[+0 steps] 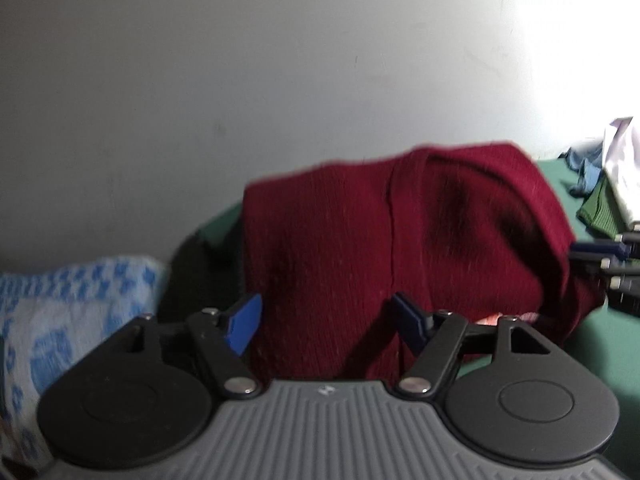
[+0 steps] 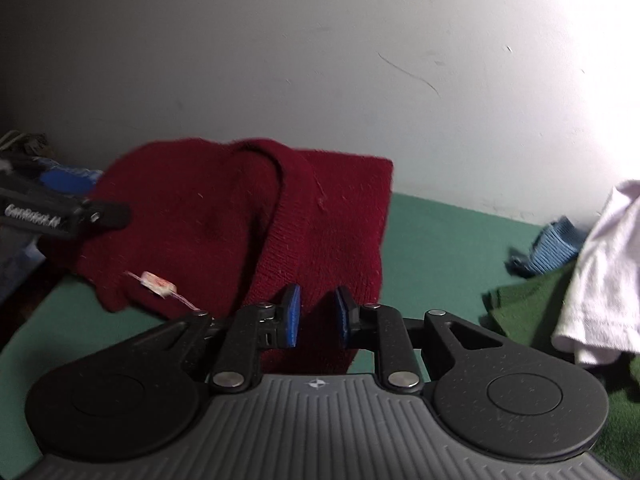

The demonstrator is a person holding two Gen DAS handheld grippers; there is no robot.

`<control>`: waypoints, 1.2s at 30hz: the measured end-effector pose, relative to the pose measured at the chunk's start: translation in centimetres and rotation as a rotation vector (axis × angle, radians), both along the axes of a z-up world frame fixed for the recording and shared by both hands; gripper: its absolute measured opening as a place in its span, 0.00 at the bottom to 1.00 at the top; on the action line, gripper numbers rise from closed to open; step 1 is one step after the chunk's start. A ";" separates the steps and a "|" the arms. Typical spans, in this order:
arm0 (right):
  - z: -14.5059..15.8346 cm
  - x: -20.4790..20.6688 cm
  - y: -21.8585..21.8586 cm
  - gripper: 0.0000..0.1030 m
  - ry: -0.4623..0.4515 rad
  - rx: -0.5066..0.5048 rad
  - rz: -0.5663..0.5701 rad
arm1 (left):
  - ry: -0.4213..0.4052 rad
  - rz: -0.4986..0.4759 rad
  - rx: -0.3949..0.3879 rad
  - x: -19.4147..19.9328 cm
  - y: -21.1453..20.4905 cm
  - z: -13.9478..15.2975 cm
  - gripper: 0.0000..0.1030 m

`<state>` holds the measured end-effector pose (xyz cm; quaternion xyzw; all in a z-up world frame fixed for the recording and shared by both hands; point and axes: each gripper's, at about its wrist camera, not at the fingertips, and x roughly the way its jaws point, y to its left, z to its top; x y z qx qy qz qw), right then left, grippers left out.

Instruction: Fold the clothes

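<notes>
A dark red knitted sweater (image 1: 380,240) is lifted above the green surface (image 1: 600,332) and hangs folded over in front of both cameras; it also shows in the right wrist view (image 2: 224,220), with a small white-and-red label (image 2: 158,282) at its lower edge. My left gripper (image 1: 326,320) has its blue pads wide apart, with the sweater's hem hanging between them. My right gripper (image 2: 316,314) has its pads a narrow gap apart, with the hem of the sweater between them. Whether the pads pinch the cloth is unclear.
A blue-and-white patterned cloth (image 1: 60,312) lies at the left. At the right are a white garment (image 2: 600,280), a dark green garment (image 2: 532,312) and a light blue knit (image 2: 552,248). A pale wall (image 2: 320,60) stands behind.
</notes>
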<state>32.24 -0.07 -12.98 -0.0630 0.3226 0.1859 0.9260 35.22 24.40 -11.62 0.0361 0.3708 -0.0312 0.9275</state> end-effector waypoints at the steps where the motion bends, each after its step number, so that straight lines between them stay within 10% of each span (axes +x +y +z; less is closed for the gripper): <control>1: -0.1 0.2 -0.4 0.19 0.002 0.000 -0.008 | 0.000 0.005 -0.011 -0.1 -0.1 -0.4 0.75; 36: 1.4 -13.0 -0.6 0.56 0.115 0.103 -0.309 | 0.042 0.275 -0.021 -16.4 -3.4 2.0 0.99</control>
